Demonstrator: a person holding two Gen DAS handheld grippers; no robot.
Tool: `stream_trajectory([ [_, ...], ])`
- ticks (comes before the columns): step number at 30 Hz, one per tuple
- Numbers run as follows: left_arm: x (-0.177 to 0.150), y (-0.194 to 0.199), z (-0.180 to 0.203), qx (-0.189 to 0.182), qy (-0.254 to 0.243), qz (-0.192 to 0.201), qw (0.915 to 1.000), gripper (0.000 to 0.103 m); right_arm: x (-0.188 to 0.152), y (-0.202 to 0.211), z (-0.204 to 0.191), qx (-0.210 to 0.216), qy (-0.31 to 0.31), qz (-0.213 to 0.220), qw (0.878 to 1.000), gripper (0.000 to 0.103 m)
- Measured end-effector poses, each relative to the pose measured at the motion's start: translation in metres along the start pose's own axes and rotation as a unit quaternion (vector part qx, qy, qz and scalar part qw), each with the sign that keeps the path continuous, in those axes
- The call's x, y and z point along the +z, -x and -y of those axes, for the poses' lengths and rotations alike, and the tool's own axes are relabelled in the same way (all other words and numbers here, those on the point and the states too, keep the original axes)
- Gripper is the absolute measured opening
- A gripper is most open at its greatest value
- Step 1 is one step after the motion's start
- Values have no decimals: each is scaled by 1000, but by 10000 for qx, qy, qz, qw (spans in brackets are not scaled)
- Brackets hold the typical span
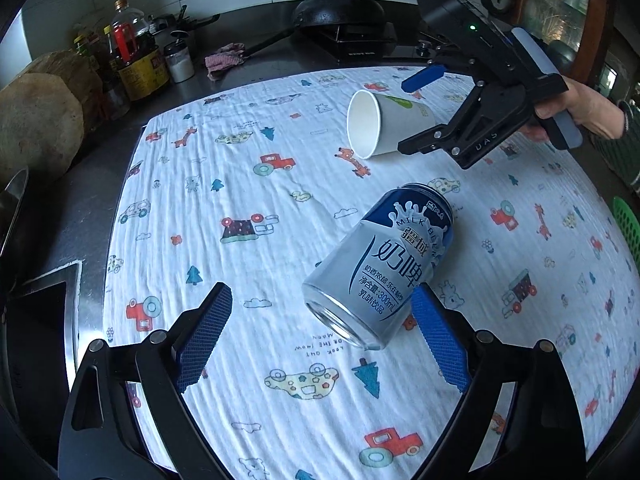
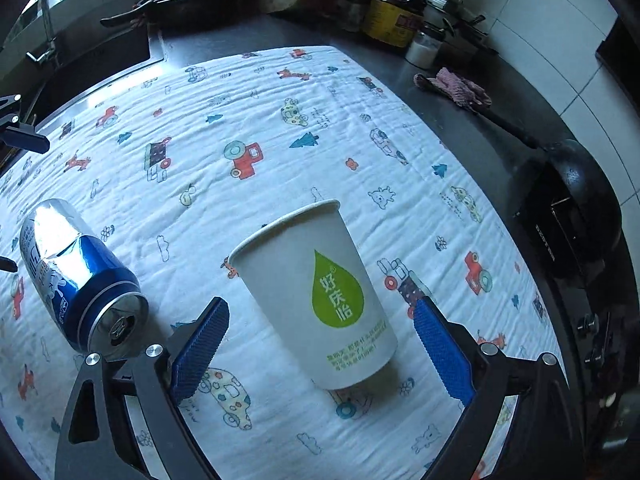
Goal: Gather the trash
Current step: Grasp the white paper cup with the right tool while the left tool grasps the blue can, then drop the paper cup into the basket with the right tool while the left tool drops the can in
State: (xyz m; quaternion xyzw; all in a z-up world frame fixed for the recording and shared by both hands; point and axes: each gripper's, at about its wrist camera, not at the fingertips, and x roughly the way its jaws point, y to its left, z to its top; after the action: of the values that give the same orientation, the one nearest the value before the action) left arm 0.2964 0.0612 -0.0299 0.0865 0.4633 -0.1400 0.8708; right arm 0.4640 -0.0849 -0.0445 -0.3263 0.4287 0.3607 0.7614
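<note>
Both grippers spread wide, gripping nothing: left gripper brackets fallen can at frame centre; right gripper straddles tipped paper cup, lined up for pickup.

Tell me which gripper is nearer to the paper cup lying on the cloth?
Right. The right gripper is open with the paper cup between its fingers; the left gripper is open around the milk beer can, further away.
</note>
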Motion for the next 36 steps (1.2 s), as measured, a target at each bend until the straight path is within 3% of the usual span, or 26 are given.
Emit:
stream_trajectory([
  [6, 1, -8, 1, -123, -77, -75, 9999, 91, 7, -19, -4, -71, 273, -159, 9995, 90],
  [9, 5, -12, 7, -151, -272, -119, 9994, 91, 4, -27, -6, -26, 151, -244, 9996, 71],
  [12, 9, -16, 15, -109, -579, -186, 9981, 93, 0, -23, -5, -91, -82, -201, 9997, 64],
  [18, 19, -32, 25, -225, -1041, -433, 9934, 94, -20, 7, -6, 74, -755, 37, 9971, 61],
  [26, 33, -58, 35, -500, -1368, -721, 9867, 94, -92, 55, -21, -230, -1631, -59, 9863, 61],
  [30, 36, -70, 33, -635, -1188, -858, 9872, 93, -137, 82, -30, -336, -2117, -125, 9767, 61],
  [32, 37, -75, 33, -673, -1032, -917, 9881, 90, -160, 96, -37, -409, -2351, -133, 9710, 61],
  [34, 35, -78, 37, -738, -940, -972, 9881, 78, -180, 109, -45, -472, -2585, -120, 9648, 61],
  [36, 33, -77, 44, -576, -944, -942, 9894, 76, -200, 118, -51, -504, -2840, -118, 9574, 61],
])
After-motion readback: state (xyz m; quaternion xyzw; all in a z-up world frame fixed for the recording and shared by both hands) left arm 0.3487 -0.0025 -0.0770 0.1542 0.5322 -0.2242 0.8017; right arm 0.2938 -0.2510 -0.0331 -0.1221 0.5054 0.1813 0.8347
